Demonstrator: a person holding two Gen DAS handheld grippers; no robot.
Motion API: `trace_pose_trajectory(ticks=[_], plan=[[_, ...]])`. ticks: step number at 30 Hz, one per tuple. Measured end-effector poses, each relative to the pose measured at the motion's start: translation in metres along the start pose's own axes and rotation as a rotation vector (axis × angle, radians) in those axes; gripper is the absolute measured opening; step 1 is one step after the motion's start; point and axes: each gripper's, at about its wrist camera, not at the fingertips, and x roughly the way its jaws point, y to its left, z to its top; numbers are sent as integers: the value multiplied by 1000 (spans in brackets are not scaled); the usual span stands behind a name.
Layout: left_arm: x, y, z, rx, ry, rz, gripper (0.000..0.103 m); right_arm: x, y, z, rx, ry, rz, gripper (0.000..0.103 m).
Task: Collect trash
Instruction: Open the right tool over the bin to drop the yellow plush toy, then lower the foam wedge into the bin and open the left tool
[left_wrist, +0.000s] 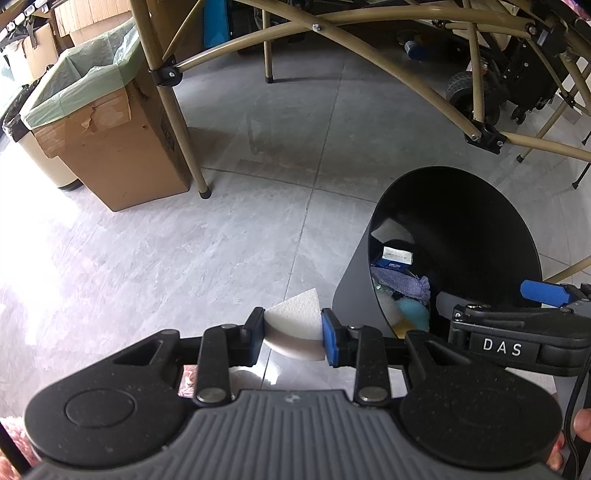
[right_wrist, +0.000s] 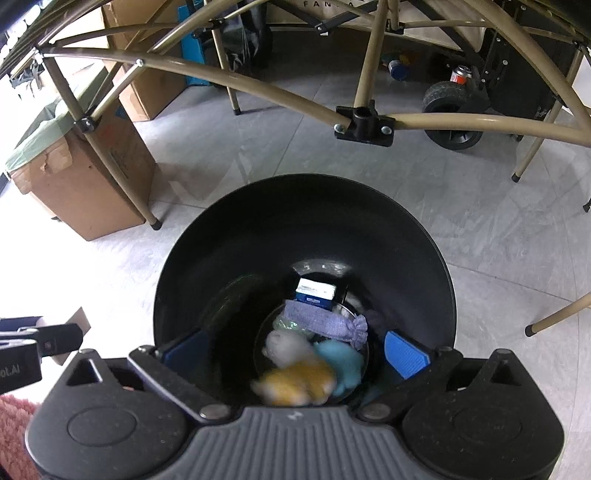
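My left gripper (left_wrist: 293, 334) is shut on a white foam wedge (left_wrist: 295, 314), held above the grey floor just left of the black bin (left_wrist: 351, 291). In the right wrist view, my right gripper (right_wrist: 295, 350) hangs open over the bin (right_wrist: 295, 221), its blue pads (right_wrist: 404, 352) spread wide with nothing pressed between them. Down in the bin lie a blue and white carton (right_wrist: 316, 293), a purple cloth (right_wrist: 325, 325), a white lump (right_wrist: 286, 347), a light blue lump (right_wrist: 343, 363) and a blurred yellow one (right_wrist: 295, 384). A blue fingertip (left_wrist: 546, 293) of the right gripper shows over the bin's rim in the left wrist view.
A cardboard box (left_wrist: 122, 151) lined with a green bag stands at the left beside a tan folding table leg (left_wrist: 183, 147). More tan frame tubes (right_wrist: 258, 94) cross behind the bin. A wheeled cart (right_wrist: 452, 107) sits at the far right. A pink rug (right_wrist: 16, 424) lies at the near left.
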Motion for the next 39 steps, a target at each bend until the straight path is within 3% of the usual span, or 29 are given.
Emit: trace_pose_trajectory(ticks=[21,39], plan=[[-16,-12,-1,26,-52,-25,33,-30,-16,-3,10,-35,-13,103],[-21,-69,5,160,-99,-53,33,-76,-75,-9,122,-136,-83,103]])
